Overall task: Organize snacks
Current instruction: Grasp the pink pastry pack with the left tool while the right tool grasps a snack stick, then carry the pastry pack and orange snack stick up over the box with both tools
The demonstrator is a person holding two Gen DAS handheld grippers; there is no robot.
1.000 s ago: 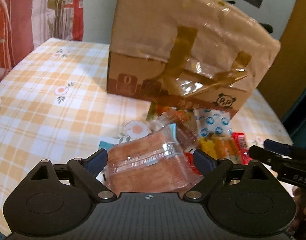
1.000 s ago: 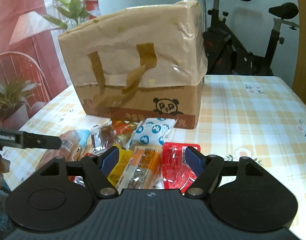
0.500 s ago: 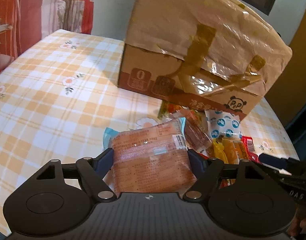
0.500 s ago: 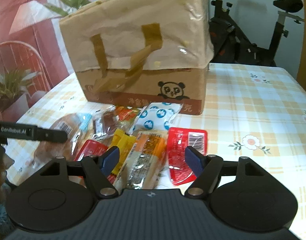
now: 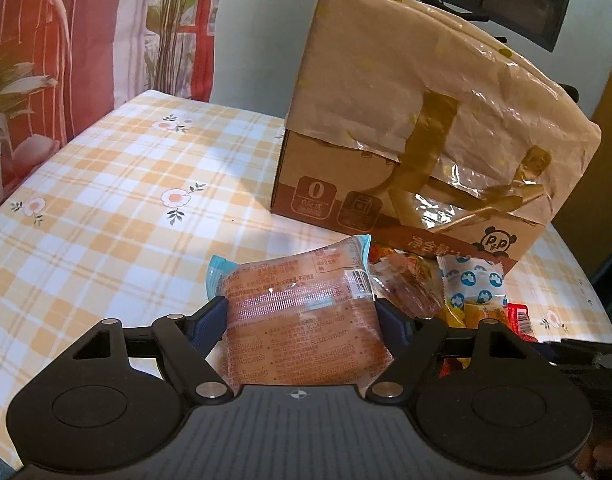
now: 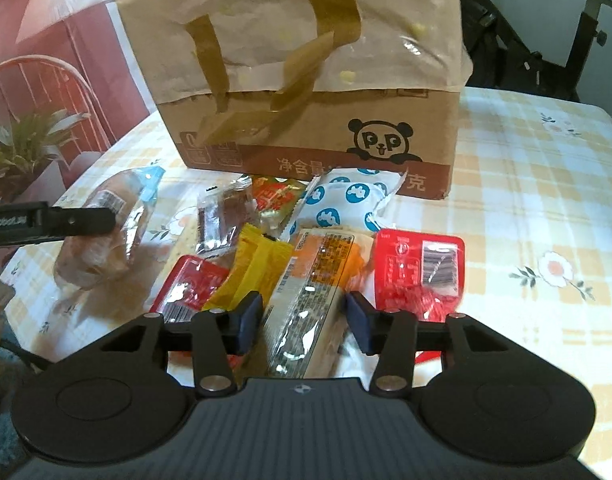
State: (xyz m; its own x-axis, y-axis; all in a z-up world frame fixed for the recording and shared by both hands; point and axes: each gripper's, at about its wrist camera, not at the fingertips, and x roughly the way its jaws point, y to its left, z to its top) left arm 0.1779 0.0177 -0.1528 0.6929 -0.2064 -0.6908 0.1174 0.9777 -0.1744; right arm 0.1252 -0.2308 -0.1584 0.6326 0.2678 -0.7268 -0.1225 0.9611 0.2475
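1. The tall brown cardboard box with a panda logo and a crumpled paper bag pulled over its top [image 6: 306,92] stands at the far side of my yellow-checked floral tablecloth [image 6: 538,184]. The loose snacks lie in a heap just in front of it, between the box and my two grippers.

2. My left gripper [image 5: 301,320] is clamped on the wide clear-wrapped pinkish-brown bread packet with a pale blue end [image 5: 301,312]. Both pads press its sides, and its sealed end points away from me toward the box.

3. My right gripper [image 6: 303,320] is closing around the long clear-and-orange printed snack bar packet [image 6: 318,288]. The bar lies straight ahead between the jaws, its long axis running along my fingers toward the box, so I squeeze across its narrow width. The pads look just short of its edges, so I judge it not yet gripped.

4. Tight beside it lie the yellow wrapper [image 6: 253,268] on the left and the flat red sachet [image 6: 420,268] on the right, which my pads could catch.
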